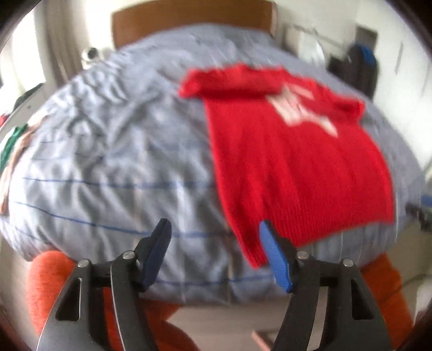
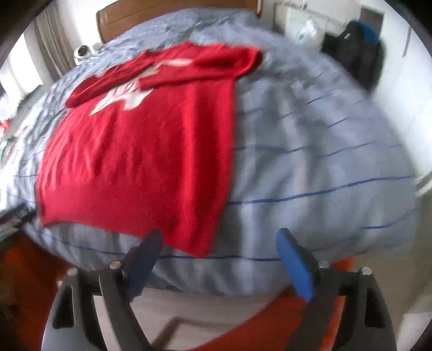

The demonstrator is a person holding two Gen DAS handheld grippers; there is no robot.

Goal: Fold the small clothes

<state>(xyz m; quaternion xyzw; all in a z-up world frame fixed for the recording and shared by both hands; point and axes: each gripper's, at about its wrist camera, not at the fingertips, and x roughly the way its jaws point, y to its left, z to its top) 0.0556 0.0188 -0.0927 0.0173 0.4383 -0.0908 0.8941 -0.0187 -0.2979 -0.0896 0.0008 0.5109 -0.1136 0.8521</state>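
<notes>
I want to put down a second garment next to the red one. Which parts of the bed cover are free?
The pale blue striped bed cover is bare on the left of the red knitted sweater, up to the wooden headboard. It is also bare on the sweater's right. The far left edge is crowded with small green and brown items.

Both views motion-blurred: white emblem (image 1: 302,108) on red sweater (image 1: 291,162) unreadable, partly covered by the folded-over sleeve (image 2: 199,67); knit detail lost. Dark bag (image 2: 359,46) by the far wall, white round object (image 2: 82,52) beside the headboard (image 1: 189,19), and green-and-brown cloth (image 1: 13,143) at the left view's edge too smeared or cut off to identify. Blanket (image 1: 108,162) near edge hides the bed frame; orange shapes (image 1: 51,280) below it only partly visible, nature unclear.
</notes>
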